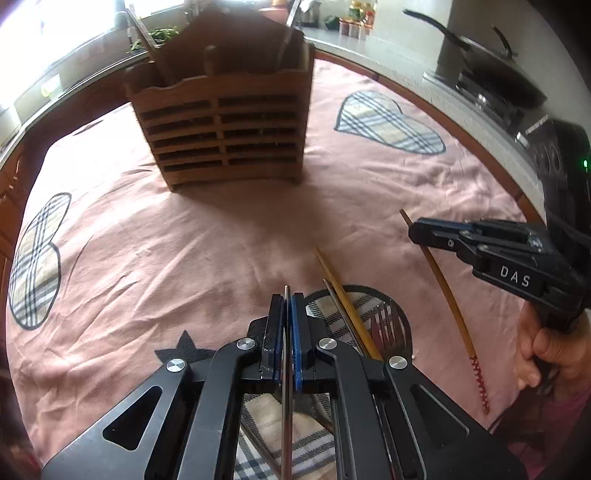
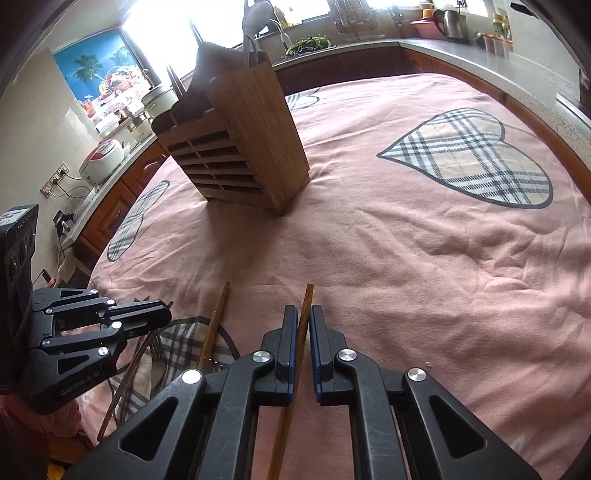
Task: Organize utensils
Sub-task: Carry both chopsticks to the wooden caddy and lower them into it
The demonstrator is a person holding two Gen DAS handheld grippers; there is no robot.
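Left gripper [image 1: 287, 325]: fingers narrow, clamped on a thin metal utensil handle [image 1: 286, 387] that runs straight down between the pads, its tip poking just past them. Which utensil it is cannot be told.

Right gripper [image 2: 303, 332]: fingers narrow, holding a brown wooden chopstick [image 2: 305, 314] with a red-patterned end; its near tip sticks out beyond the pads.

Just right of the left fingers, a second chopstick [image 1: 343, 299], a metal rod and a fork [image 1: 384, 326] lie together on a plaid patch. Wooden utensil holder [image 1: 221, 129] stands upright well beyond both grippers, slatted front, some utensils already in it.

Surface: pink cloth [image 2: 406, 258] with plaid hearts [image 2: 476, 158] and a dark star, wrinkled. Kitchen around it: grey counter [image 2: 461, 55] with kettle [image 2: 450, 24], greens, rice cooker [image 2: 103, 158], a black pan [image 1: 495, 70]; bright windows.

Writing: "DAS" on the right gripper's body, "GenRobot.AI" on the left one.
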